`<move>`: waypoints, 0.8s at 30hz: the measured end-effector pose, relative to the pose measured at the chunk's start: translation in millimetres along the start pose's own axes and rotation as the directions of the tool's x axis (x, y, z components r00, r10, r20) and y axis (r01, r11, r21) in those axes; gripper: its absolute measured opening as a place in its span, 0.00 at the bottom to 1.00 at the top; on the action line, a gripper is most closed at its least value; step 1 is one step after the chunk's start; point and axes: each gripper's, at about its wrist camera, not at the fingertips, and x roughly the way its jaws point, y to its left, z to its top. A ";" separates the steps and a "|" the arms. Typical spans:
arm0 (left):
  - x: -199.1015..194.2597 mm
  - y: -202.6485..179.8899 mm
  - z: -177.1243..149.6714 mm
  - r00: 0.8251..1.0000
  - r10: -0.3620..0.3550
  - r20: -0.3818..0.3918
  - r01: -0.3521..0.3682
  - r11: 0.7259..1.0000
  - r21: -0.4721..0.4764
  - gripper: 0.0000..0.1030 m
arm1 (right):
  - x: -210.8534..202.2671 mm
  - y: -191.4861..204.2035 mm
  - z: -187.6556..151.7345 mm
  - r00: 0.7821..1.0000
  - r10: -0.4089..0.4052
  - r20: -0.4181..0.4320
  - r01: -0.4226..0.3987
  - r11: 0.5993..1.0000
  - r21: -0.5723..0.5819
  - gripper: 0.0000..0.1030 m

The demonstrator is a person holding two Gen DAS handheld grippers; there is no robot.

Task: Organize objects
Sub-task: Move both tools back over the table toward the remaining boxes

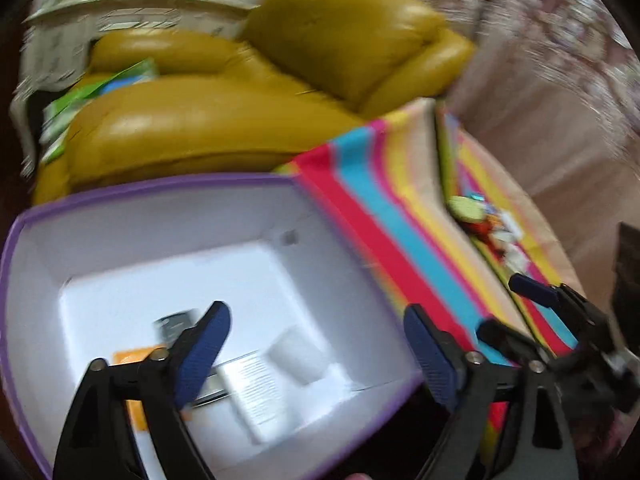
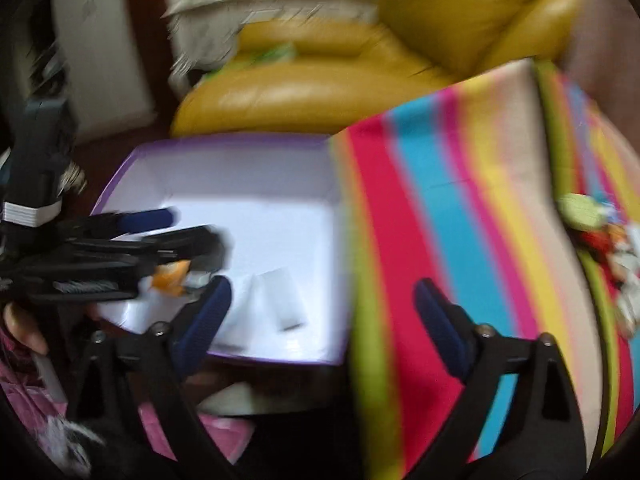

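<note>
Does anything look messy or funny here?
Yes: a little heap of small things still sits jumbled on the striped cloth, outside the white box, where other items already lie. The pictures are too blurry to name them.

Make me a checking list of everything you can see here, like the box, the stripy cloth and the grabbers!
Surface: stripy cloth in pink, blue and yellow bands, beside the box.
Job's things: white box with purple rim holds a white packet, a printed white card, something orange and a dark item; too blurred to name.
Clutter: small pile of colourful bits on the cloth.
Grippers: left gripper and right gripper both have open jaws with nothing between them.
Cables: nothing seen.
Surroundings: mustard-yellow sofa behind the box; patterned floor.
</note>
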 end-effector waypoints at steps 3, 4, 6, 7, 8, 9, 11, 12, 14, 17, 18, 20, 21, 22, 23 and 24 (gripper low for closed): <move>18.4 -50.8 10.6 0.998 -0.054 -0.032 0.057 0.995 0.087 1.00 | -9.6 -60.9 -23.7 0.990 -0.143 -0.011 0.143 0.979 0.147 0.98; 25.1 -62.8 11.8 0.997 -0.066 -0.044 0.070 0.992 0.109 1.00 | -10.6 -81.1 -33.4 0.982 -0.183 -0.043 0.188 0.962 0.199 0.98; 55.7 -106.0 14.0 0.993 -0.076 -0.093 0.092 0.977 0.191 1.00 | -17.6 -122.0 -58.3 0.969 -0.231 -0.092 0.248 0.913 0.323 0.99; 70.3 -123.6 12.4 0.991 -0.065 -0.117 0.090 0.970 0.228 1.00 | -23.2 -139.9 -69.2 0.966 -0.239 -0.101 0.259 0.891 0.373 0.98; 84.8 -137.7 11.2 0.989 -0.053 -0.138 0.087 0.963 0.256 1.00 | -27.2 -157.9 -85.1 0.960 -0.253 -0.115 0.278 0.858 0.431 0.98; 100.8 -152.4 10.0 0.986 -0.042 -0.159 0.086 0.956 0.279 1.00 | -28.0 -168.2 -94.2 0.956 -0.261 -0.130 0.292 0.838 0.461 0.98; 138.2 -182.3 5.9 0.979 -0.017 -0.204 0.085 0.940 0.329 1.00 | -31.4 -188.3 -111.5 0.949 -0.273 -0.159 0.316 0.806 0.501 0.98; 153.1 -193.8 3.3 0.977 0.000 -0.215 0.077 0.932 0.353 1.00 | -34.5 -197.9 -121.0 0.944 -0.281 -0.173 0.330 0.792 0.513 0.98; 183.1 -217.9 0.1 0.973 0.052 -0.225 0.048 0.908 0.416 1.00 | -34.6 -213.8 -134.5 0.939 -0.288 -0.189 0.344 0.772 0.534 0.98; 210.2 -247.6 -0.9 0.976 0.103 -0.191 0.008 0.862 0.506 1.00 | -33.1 -233.0 -143.2 0.930 -0.307 -0.203 0.368 0.752 0.547 0.98; 213.9 -254.0 0.0 0.979 0.110 -0.169 -0.005 0.849 0.528 1.00 | -32.8 -241.2 -146.9 0.924 -0.320 -0.208 0.381 0.746 0.546 0.98; 229.1 -268.5 2.6 0.984 0.107 -0.142 -0.009 0.827 0.562 1.00 | -31.6 -257.6 -153.0 0.918 -0.338 -0.209 0.396 0.739 0.545 0.98; 237.9 -272.9 4.3 0.983 0.110 -0.146 -0.007 0.821 0.572 1.00 | -28.3 -268.5 -156.6 0.913 -0.348 -0.212 0.406 0.733 0.546 0.98; 248.9 -277.4 5.7 0.979 0.117 -0.166 0.001 0.815 0.580 1.00 | -26.5 -277.4 -159.5 0.910 -0.354 -0.217 0.414 0.726 0.550 0.98; 254.6 -279.2 7.3 0.975 0.118 -0.190 0.014 0.817 0.576 1.00 | -26.0 -286.6 -162.2 0.907 -0.359 -0.222 0.420 0.717 0.557 0.98; 261.1 -280.0 8.9 0.969 0.112 -0.219 0.033 0.824 0.565 1.00 | -27.1 -295.0 -165.3 0.907 -0.358 -0.222 0.419 0.708 0.569 0.98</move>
